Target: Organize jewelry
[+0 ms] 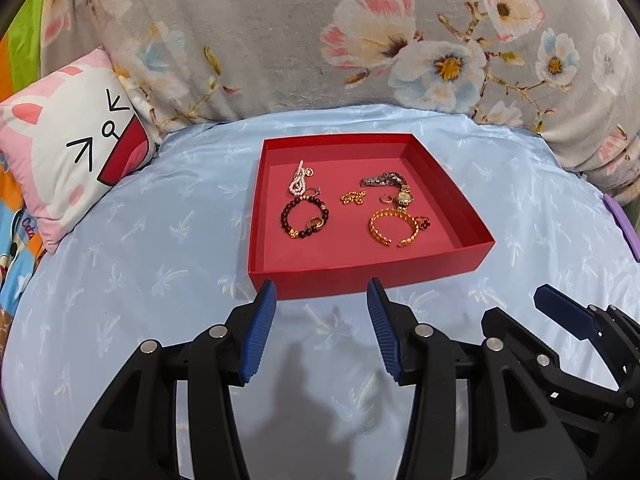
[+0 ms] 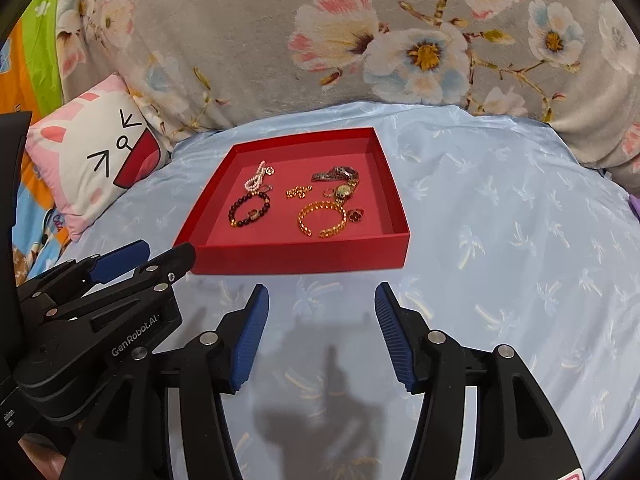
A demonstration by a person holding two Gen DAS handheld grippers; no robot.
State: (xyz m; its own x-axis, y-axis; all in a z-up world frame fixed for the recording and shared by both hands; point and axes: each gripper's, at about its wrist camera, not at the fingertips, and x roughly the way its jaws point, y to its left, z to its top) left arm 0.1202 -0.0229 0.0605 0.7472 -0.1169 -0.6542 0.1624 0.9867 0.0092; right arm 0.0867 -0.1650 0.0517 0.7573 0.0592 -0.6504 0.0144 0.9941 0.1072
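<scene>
- Jewelry sits gathered in a shallow red tray (image 1: 280,276) on a pale blue bedsheet (image 1: 140,248); nothing lies loose on the sheet in either view, which suggests the sorting is finished or close to it.
- On the tray's left side: a pearl strand (image 1: 298,184) behind a dark beaded bracelet (image 1: 305,218).
- At centre, a small gold chain piece (image 1: 353,197).
- On the right: a wristwatch (image 1: 402,196) with a dark metal band, a gold cuff bracelet (image 1: 396,226) and a red clover charm (image 1: 423,223) touching the cuff.
- The left gripper (image 1: 322,300) and right gripper (image 2: 322,302) both hover just short of the tray's near wall, jaws spread and empty.
- What may remain, if anything: spacing the crowded right-hand pieces, or withdrawing.
- A cartoon-face pillow (image 1: 76,148) and floral blanket (image 1: 320,40) border the scene.
</scene>
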